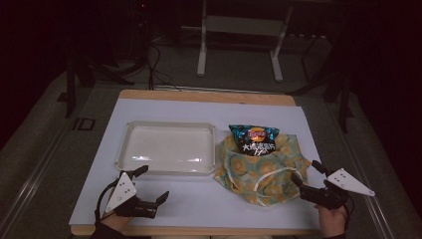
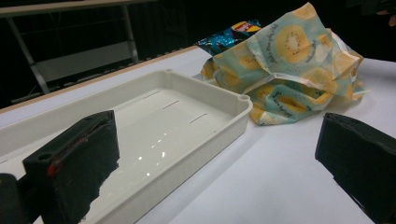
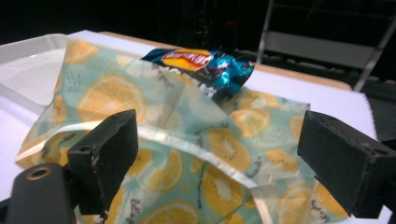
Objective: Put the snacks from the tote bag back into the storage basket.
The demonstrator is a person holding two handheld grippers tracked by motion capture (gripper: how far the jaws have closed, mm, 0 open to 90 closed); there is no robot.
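White sheet over a wood-edged table, entries listed near to far.

1. Left gripper, at 7 o'clock on the sheet. Jaws spread wide, nothing between them. It points toward 1 o'clock, with the tray just beyond.

2. Right gripper, at 5 o'clock. Jaws likewise apart and empty, straddling the near right edge of the cloth bag without pinching it.

3. Cloth bag, pale green with orange-slice and kiwi print and a white handle strap. Slumped, mouth open toward 12 o'clock, just right of the tray. It lies toward 10 o'clock from the right gripper, which is plainly the nearer of the two; any move on the bag likely falls to that hand.

4. Tray, cream plastic, shallow, rectangular, empty. Long axis runs 9 to 3 o'clock.

5. Crisp packet, dark blue and black, standing in the bag's mouth at its far side, top half showing. Bears a red-and-yellow Lay's-type roundel; white Chinese characters below, too small to read.
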